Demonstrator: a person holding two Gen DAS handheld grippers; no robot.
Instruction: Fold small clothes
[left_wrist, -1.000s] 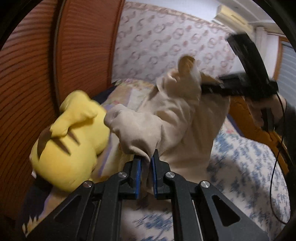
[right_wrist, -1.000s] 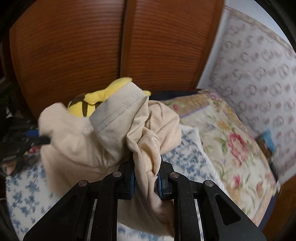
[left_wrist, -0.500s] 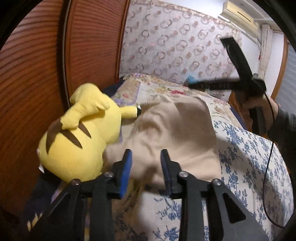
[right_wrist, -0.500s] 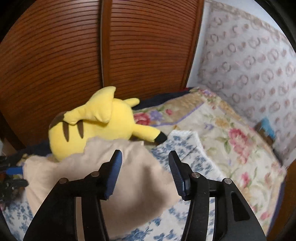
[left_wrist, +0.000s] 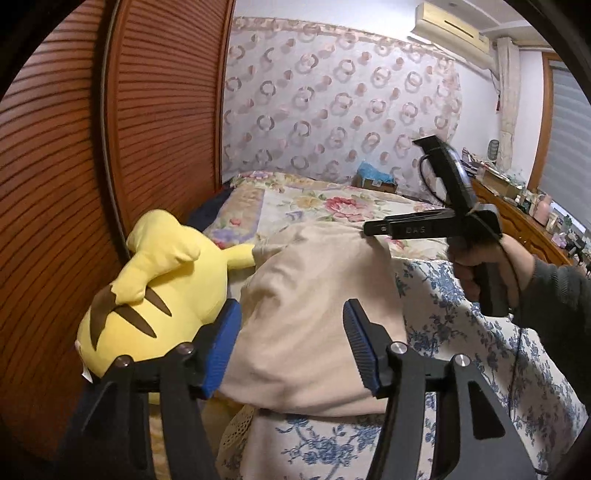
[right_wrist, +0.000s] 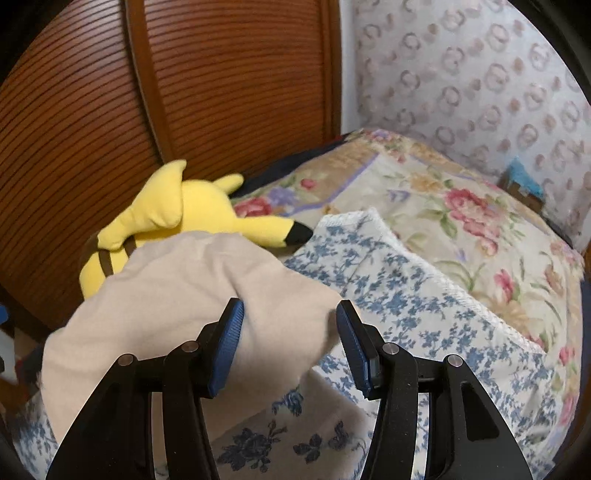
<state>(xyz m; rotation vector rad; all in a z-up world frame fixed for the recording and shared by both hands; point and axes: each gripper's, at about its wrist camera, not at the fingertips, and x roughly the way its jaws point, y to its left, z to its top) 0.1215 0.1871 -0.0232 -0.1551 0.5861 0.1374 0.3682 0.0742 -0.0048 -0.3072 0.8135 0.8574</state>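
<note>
A beige garment (left_wrist: 314, 306) lies in a folded bundle on the blue-flowered bed cover (left_wrist: 461, 343). It also shows in the right wrist view (right_wrist: 177, 295). My left gripper (left_wrist: 291, 347) is open, its blue pads either side of the garment's near edge without gripping it. My right gripper (right_wrist: 290, 341) is open over the garment's other end. The right gripper also shows in the left wrist view (left_wrist: 373, 229), just above the cloth's far edge.
A yellow plush toy (left_wrist: 155, 291) lies against the garment's left side, next to the brown slatted wardrobe doors (left_wrist: 74, 184). A floral quilt (right_wrist: 461, 221) covers the far bed. A wooden dresser with small items (left_wrist: 524, 206) stands at right.
Both grippers were shut on the garment and held it up a second ago. They opened, the garment dropped onto the bed, and the jaws have since spread wider.
</note>
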